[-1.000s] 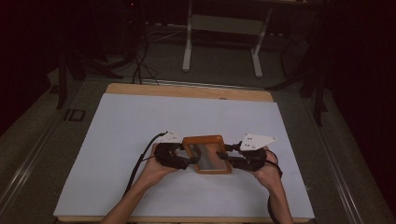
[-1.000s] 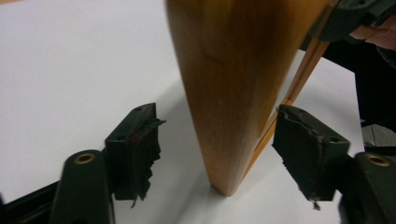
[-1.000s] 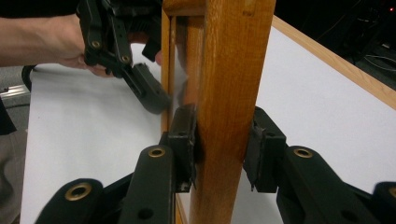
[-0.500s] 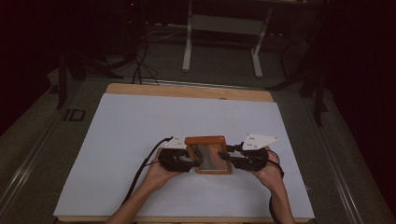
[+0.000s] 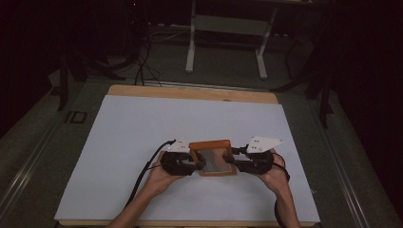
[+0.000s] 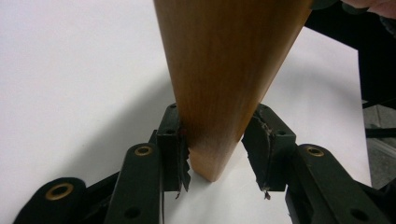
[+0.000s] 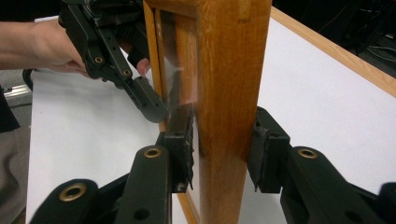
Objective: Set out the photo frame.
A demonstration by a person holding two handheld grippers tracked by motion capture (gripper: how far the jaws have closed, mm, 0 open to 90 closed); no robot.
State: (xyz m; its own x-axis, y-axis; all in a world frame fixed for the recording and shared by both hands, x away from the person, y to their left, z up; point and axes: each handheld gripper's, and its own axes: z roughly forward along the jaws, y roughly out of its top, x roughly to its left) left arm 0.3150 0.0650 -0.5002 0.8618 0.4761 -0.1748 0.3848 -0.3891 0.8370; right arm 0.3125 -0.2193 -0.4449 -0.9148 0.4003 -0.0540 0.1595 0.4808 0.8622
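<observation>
The wooden picture frame (image 5: 212,157) sits near the front middle of the white table (image 5: 142,128), caught between the two grippers, one at each short side. The right gripper (image 7: 219,156) looks clenched on its edge: one pad sits on the glass face, the other on the wooden back, both seemingly pressed in. The left gripper (image 6: 217,154) isn't quite there. Its jaws have just been closing with the frame's wooden edge between them, and in the left gripper view one pad touches the wood while the other stands a little off it. So it's around the frame, not yet gripping.

How to do this bit well, judging from that: the person should finish the left squeeze before any lifting, otherwise the frame will pivot on the right-hand grip and could slip or rack. The left jaws sit close to the frame's corner, so sliding a bit toward the middle of that side would probably give a steadier hold. The glass-side pad on the right wants gentle pressure, since glass is slick and doesn't like point loads. Then both hands lift together, kept level.
</observation>
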